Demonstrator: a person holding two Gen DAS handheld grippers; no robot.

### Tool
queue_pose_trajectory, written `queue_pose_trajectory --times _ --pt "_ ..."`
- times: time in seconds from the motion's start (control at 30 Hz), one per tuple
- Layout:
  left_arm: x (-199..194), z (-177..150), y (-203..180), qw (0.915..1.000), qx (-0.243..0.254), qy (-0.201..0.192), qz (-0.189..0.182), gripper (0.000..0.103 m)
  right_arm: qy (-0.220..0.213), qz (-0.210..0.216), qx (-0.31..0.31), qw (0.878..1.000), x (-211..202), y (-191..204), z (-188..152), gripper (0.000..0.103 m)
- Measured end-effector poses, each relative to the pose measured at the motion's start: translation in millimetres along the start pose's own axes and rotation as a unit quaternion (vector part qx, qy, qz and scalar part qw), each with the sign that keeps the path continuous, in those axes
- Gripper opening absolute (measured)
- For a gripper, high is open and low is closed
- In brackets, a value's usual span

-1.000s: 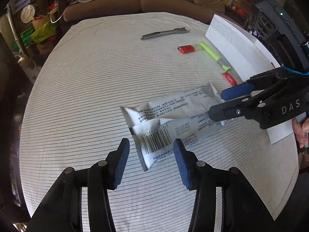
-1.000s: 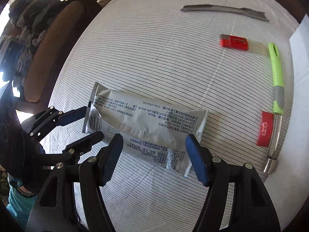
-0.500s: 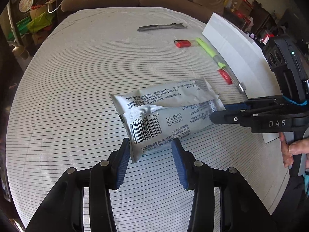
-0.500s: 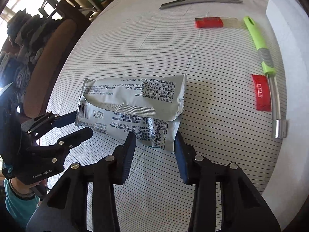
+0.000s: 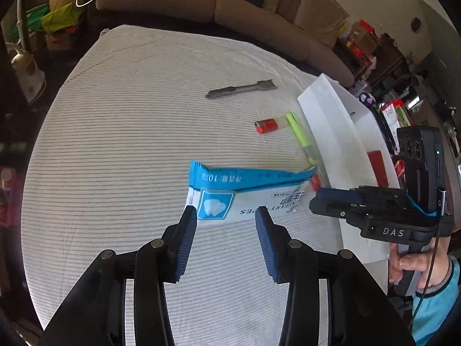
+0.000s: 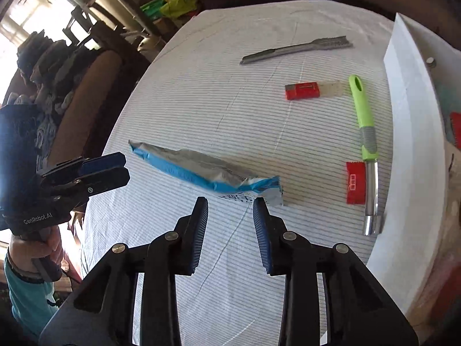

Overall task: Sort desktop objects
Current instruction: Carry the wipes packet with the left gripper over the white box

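Blue-and-white wipes pack lies on the striped desk cloth, tipped up on its long edge, blue face toward the left wrist view, silver back showing in the right wrist view. Left claw: blue pads wide apart, nothing between them, hovering just short of the pack's near-left end, not touching as far as I can tell. In the right wrist view the left claw appears side-on at the far left, so its gap is not readable there; a hand grips its handle below. Right claw: pads moderately apart, holding nothing, tips just short of the pack's crimped right end; contact unclear. In the left wrist view the right claw sits level, pointing left at that same end, held by a hand in a teal sleeve. So the claws come at the pack from opposite ends. Beyond the pack: grey flat tool at the far side, red-and-clear lighter-like item, green-handled tool with metal tip, small red sachet touching its metal shaft. White box along the right edge of the desk, with something red inside. Sofa behind the desk.
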State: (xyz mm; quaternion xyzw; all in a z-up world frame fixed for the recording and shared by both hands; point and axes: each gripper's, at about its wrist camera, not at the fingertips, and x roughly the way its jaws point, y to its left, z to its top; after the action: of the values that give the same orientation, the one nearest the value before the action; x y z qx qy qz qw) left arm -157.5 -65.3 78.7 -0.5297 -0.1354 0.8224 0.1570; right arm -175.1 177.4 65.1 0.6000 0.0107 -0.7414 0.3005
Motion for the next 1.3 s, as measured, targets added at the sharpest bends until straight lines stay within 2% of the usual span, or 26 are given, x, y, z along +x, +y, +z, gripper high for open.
queue_pose_trajectory --times 0.13,0.17,0.2,0.23,0.27,0.33,0.4,0.5,0.57,0.67,0.83,0.87,0.9,0.97,1.03,1.1,1.23,1.3 --pt "13 14 9 0.9995 0.003 -0.009 0.031 0.043 -0.004 -0.034 0.027 0.999 19 -17 29 0.031" --pt "14 14 9 0.9994 0.009 -0.016 0.029 0.051 -0.01 -0.04 0.027 0.999 18 -19 33 0.031" --pt "15 13 10 0.9993 0.012 -0.019 0.031 0.064 -0.018 -0.047 0.024 0.998 18 -18 38 0.031" --pt "17 11 11 0.9992 0.014 -0.021 0.029 0.068 -0.029 -0.053 0.027 0.998 17 -19 40 0.034" --pt "20 10 13 0.9993 0.016 -0.021 0.028 0.069 -0.035 -0.053 0.033 0.997 16 -22 41 0.044" --pt "29 6 19 0.9995 0.009 -0.015 0.027 0.069 -0.039 -0.047 0.042 0.997 19 -25 38 0.056" --pt "39 2 24 0.9997 -0.003 -0.004 0.025 0.069 -0.031 -0.042 0.059 0.997 27 -33 31 0.056" --pt "51 -6 19 0.9997 0.005 0.005 0.022 0.069 -0.013 -0.017 0.083 0.996 43 -41 21 0.056" --pt "58 -8 13 0.9995 0.012 0.009 0.028 0.069 -0.006 -0.019 0.081 0.997 51 -41 18 0.056" --pt "68 -7 10 0.9993 0.007 0.013 0.035 0.069 -0.002 -0.022 0.082 0.996 62 -43 18 0.056" --pt "76 -2 7 0.9996 0.0 0.01 0.024 0.071 -0.007 -0.006 0.094 0.996 71 -48 21 0.056" --pt "77 -2 6 0.9998 0.0 0.012 0.017 0.068 -0.011 -0.004 0.094 0.995 72 -49 21 0.057" --pt "78 -2 4 0.9999 0.002 0.013 0.008 0.06 -0.013 -0.002 0.094 0.995 72 -49 22 0.057" --pt "79 -3 0 0.9999 0.003 0.013 0.001 0.056 -0.013 0.012 0.092 0.996 75 -46 24 0.048" --pt "79 -3 -1 0.9999 -0.002 0.012 0.001 0.056 -0.014 0.0 0.081 0.997 77 -40 25 0.045" --pt "79 -3 -3 0.9999 -0.001 0.011 0.002 0.053 -0.017 0.019 0.083 0.996 77 -38 25 0.029" --pt "71 -4 -7 1.0 0.001 0.004 0.004 0.045 -0.016 -0.002 0.051 0.999 75 -24 29 0.018" --pt "62 -3 -9 1.0 0.0 -0.003 0.0 0.041 -0.017 -0.002 0.046 0.999 71 -19 28 0.017"
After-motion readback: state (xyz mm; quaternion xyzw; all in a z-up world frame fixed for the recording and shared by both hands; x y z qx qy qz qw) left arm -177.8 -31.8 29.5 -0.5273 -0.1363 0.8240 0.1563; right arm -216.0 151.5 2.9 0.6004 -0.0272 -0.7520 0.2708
